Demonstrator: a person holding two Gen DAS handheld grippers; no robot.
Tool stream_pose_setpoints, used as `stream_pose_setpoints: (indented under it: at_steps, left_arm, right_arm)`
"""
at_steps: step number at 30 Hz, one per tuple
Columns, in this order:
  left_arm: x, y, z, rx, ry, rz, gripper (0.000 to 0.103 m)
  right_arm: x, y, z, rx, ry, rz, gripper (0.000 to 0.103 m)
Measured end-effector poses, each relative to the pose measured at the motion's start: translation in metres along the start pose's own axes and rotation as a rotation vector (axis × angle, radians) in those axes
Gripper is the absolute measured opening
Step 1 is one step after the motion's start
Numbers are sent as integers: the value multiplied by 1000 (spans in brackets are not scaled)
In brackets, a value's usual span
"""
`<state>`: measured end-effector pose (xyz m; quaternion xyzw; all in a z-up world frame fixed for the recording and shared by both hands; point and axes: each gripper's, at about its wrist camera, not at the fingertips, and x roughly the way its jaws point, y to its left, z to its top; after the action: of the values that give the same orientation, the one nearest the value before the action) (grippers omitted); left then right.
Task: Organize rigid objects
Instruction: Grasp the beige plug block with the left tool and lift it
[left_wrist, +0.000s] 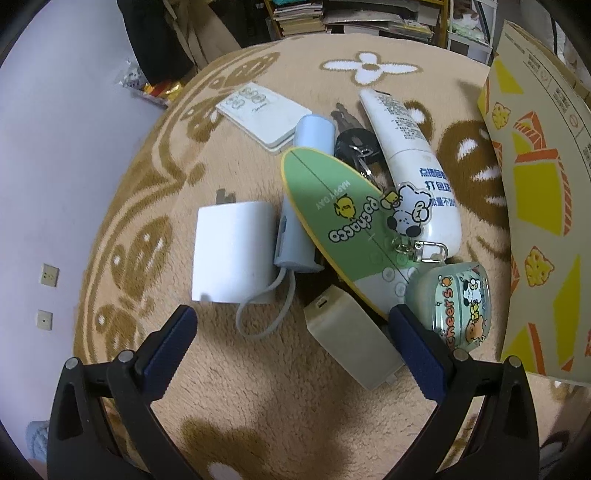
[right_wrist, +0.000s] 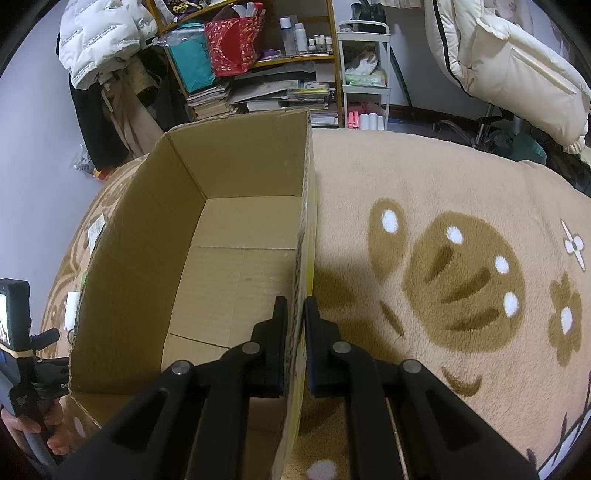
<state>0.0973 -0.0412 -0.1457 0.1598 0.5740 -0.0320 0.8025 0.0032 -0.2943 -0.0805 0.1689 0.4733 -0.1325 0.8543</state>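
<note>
A heap of small objects lies on the beige rug in the left wrist view: a white charger block (left_wrist: 231, 251), a pale blue power bank (left_wrist: 295, 236) with a cord, a green oval remote (left_wrist: 343, 218), a beige adapter (left_wrist: 351, 336), a white tube (left_wrist: 417, 162), black keys (left_wrist: 356, 146), a cartoon earbud case (left_wrist: 454, 306) and a white flat remote (left_wrist: 264, 112). My left gripper (left_wrist: 293, 321) hovers open just in front of the beige adapter, holding nothing. My right gripper (right_wrist: 295, 310) is shut on the right wall of the cardboard box (right_wrist: 240, 206), whose inside is bare.
The box's printed outer wall (left_wrist: 535, 184) rises right of the heap. A lilac wall (left_wrist: 55, 166) lies left of the rug. Shelves of books (right_wrist: 258, 92), a white cart (right_wrist: 364, 74) and hanging jackets stand behind. A hand (right_wrist: 33, 424) holds the other gripper's handle at lower left.
</note>
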Motion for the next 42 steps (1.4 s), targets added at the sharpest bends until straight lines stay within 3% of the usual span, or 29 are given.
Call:
stream_pose_setpoints:
  at_steps: [3, 5, 7, 9, 11, 15, 17, 21, 33, 38, 42]
  left_arm:
    - [1, 3, 0, -17, 18, -20, 101]
    - [-1, 4, -1, -21, 10, -18, 91]
    - [-3, 1, -2, -6, 0, 10, 89]
    - [-3, -2, -5, 14, 2, 14, 80]
    - [-1, -6, -6, 24, 27, -30, 65]
    - [2, -9, -8, 33, 52, -48, 62]
    - [3, -9, -9, 18, 74, -90, 46]
    - [0, -8, -10, -4, 65, -116, 33]
    - [-31, -4, -13, -30, -45, -78, 27]
    - [-41, 10, -16, -70, -63, -106, 27]
    - [-53, 11, -20, -63, -105, -71, 27]
  right_arm:
    - [0, 0, 0, 1, 0, 0, 9]
    - [0, 0, 0, 1, 1, 1, 9]
    - [0, 1, 0, 0, 0, 0, 9]
    - [0, 1, 0, -1, 0, 0, 10]
    - [0, 0, 0, -1, 0, -1, 10]
    - [0, 1, 0, 2, 2, 0, 10]
    - [0, 2, -1, 2, 3, 0, 10]
    - [1, 2, -1, -1, 1, 0, 10]
    - [3, -2, -2, -1, 5, 2, 10]
    - [2, -2, -2, -2, 6, 2, 10]
    - [2, -3, -2, -2, 6, 3, 10]
